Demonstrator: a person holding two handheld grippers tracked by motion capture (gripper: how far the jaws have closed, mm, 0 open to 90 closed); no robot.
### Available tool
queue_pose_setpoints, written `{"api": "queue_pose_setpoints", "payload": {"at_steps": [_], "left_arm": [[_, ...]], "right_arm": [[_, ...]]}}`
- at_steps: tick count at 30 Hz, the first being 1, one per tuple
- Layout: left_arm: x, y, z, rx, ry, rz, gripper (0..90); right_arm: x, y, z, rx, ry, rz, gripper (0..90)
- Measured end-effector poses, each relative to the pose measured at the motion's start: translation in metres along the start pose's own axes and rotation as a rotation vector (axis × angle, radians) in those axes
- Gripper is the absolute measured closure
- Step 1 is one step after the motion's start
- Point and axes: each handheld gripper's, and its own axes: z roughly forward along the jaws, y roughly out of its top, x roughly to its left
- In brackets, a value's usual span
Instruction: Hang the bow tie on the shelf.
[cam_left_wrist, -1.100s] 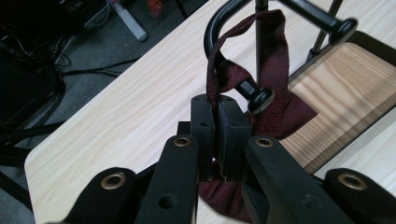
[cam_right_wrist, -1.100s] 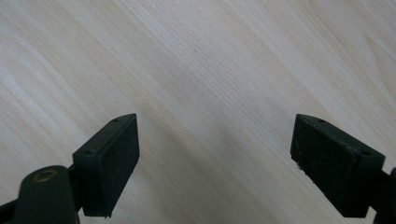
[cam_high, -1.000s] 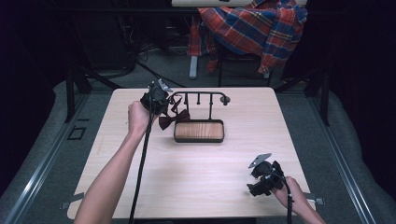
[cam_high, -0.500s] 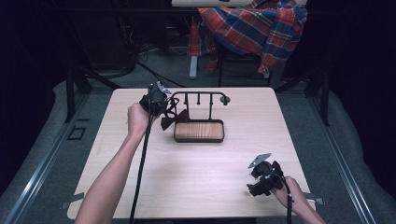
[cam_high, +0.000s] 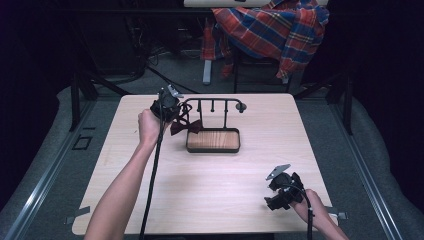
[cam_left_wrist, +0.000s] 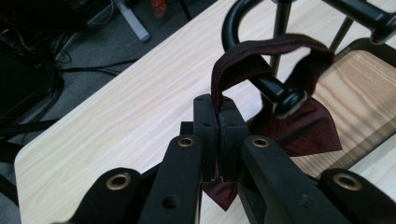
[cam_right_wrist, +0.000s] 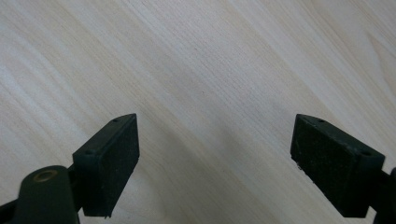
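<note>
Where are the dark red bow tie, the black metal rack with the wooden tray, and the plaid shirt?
Dark red bow tie (cam_left_wrist: 306, 128), left gripper view, on its hanging wing.
Black metal rack with the wooden tray (cam_high: 212, 141), high view, on the tray's wood.
Plaid shirt (cam_high: 272, 30), high view, on its draped middle.

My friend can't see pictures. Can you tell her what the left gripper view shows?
The left gripper, shut, pinches a dark red bow tie whose strap loops over a black rack's peg. Behind lie a wooden tray and the table.
</note>
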Motion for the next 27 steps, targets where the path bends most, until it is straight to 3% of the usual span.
{"api": "queue_pose_setpoints", "payload": {"at_steps": [6, 14, 27], "left_arm": [[-0.001, -0.001, 0.006, 0.029, -0.016, -0.009, 86.1], [-0.001, -0.007, 0.008, 0.039, -0.022, -0.020, 75.4], [0.005, -0.013, -0.001, 0.042, -0.021, -0.042, 57.8]], "right_arm": [[0.000, 0.000, -0.001, 0.001, -0.004, -0.002, 15.2], [0.000, 0.000, -0.001, 0.004, -0.001, -0.006, 15.2], [0.001, 0.000, 0.001, 0.000, 0.004, 0.001, 15.2]]}}
